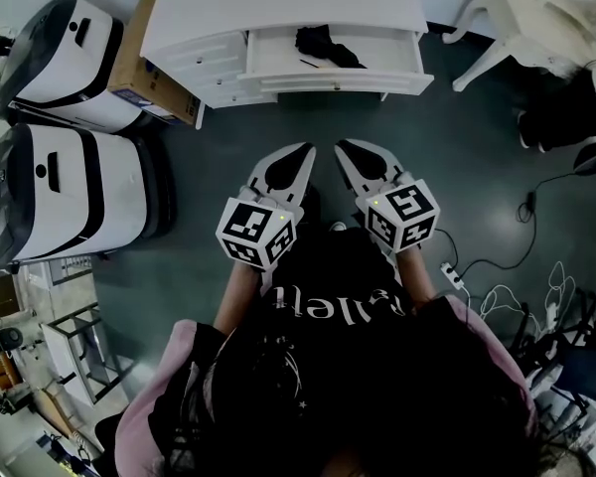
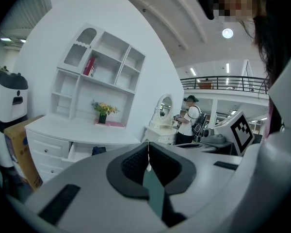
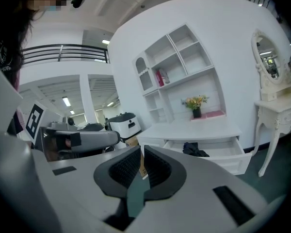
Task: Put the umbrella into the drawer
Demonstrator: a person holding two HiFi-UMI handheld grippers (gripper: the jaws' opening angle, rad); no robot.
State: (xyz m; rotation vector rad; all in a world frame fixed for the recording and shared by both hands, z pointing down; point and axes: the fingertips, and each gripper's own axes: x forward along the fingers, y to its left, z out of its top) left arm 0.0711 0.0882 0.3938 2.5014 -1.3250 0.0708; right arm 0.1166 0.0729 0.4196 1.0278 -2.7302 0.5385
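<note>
- The umbrella (image 1: 328, 46), which seems to be the dark crumpled bundle, is lying inside the open drawer (image 1: 333, 79) of the white dresser (image 1: 278, 3) at the far side.
- The left claw (image 1: 300, 157) is hovering near the person's body, well apart from the drawer, its jaws sitting closed on nothing.
- The right claw (image 1: 348, 152) is hanging just beside it, likewise closed and empty.
- A cardboard box (image 1: 139, 58) is standing just beside the dresser's left end.
</note>
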